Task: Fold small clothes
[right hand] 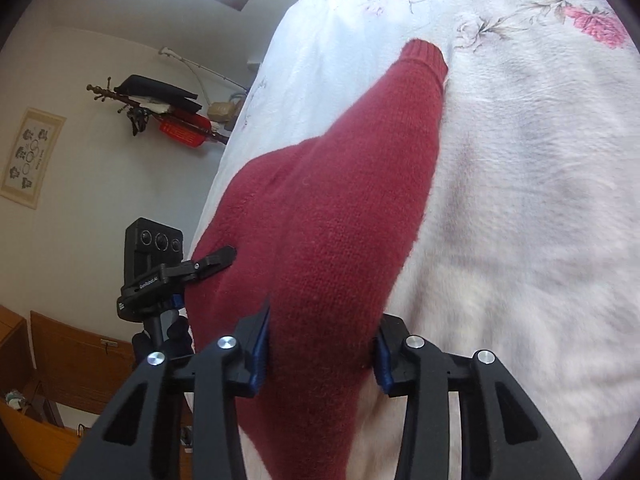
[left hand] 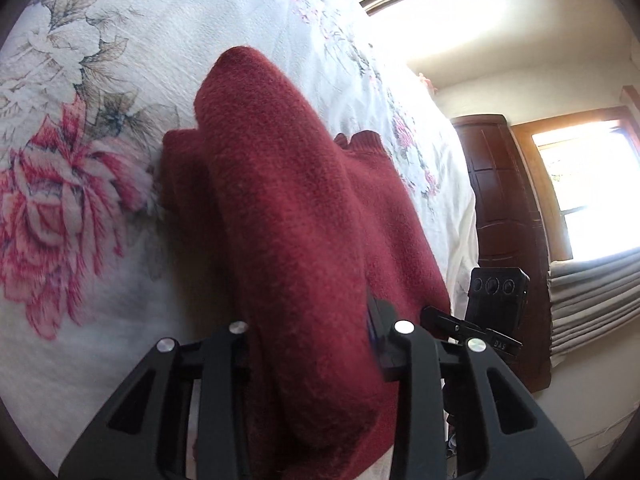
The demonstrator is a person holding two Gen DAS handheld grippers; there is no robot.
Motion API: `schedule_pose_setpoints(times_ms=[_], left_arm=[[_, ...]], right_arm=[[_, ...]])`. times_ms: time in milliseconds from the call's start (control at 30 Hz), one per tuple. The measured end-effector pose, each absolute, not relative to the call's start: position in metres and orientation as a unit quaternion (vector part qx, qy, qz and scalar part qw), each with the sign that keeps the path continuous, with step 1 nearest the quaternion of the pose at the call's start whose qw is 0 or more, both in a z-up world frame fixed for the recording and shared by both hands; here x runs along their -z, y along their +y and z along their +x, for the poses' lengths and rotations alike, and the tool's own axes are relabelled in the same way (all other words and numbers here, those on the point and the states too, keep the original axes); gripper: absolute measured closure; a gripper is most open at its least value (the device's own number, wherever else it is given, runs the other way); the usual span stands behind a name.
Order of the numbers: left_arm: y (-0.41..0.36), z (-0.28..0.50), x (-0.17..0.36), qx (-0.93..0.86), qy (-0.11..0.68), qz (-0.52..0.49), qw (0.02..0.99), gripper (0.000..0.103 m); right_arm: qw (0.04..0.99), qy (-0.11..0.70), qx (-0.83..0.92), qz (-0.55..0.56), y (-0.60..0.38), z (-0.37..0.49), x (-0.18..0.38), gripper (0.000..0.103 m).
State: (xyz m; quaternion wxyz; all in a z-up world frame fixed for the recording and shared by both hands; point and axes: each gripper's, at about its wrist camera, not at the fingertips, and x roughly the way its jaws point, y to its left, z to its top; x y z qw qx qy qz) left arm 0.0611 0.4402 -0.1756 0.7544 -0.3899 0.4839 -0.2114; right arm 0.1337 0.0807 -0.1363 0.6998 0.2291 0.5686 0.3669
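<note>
The left tongs [left hand: 316, 344] are gripping a thick fold of the dark red knitted wool sweater [left hand: 288, 208], their jaws pressing into the bunched fabric from both sides, and the right tongs [right hand: 322, 344] are clamping another bunch of the same garment between blue-padded fingers [right hand: 260, 344]. From each grip the knit is rising as a soft ridge and then sagging down onto the white quilted bedspread with pink and red printed flowers [left hand: 80, 160] that is covering the bed, where the rest of the sweater is lying; in the right wrist view a sleeve is trailing away to its ribbed cuff [right hand: 426, 60], resting on the cloth. The garment is looking soft, limp and fuzzy rather than slippery, moderately light but bulky, so it is likely going to drape and stretch under its own weight rather than hold a crease. Taking hold at firmer lines, such as the shoulder seams, the hem or the ribbed edges, is probably going to give straighter folds than pinching mid-panel. Each view is also catching the other hand's black camera unit [left hand: 496, 296] beside the sweater's edge, near the side of the bed.
</note>
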Motion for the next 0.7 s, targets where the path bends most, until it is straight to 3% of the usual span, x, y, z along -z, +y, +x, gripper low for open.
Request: schedule_pose_setpoints(times_ms=[333, 700], left_arm=[[0.324, -0.029, 0.153, 0.253, 0.492, -0.359, 0.751, 0.072], [0.285, -0.114, 0.222, 0.232, 0.528, -0.349, 0.739, 0.069]], right_arm=[[0.710, 0.569, -0.354, 0.217, -0.018, 0.027, 0.091, 0.062], [0.708, 0.586, -0.309, 0.244, -0.073, -0.061, 0.151, 0.061]])
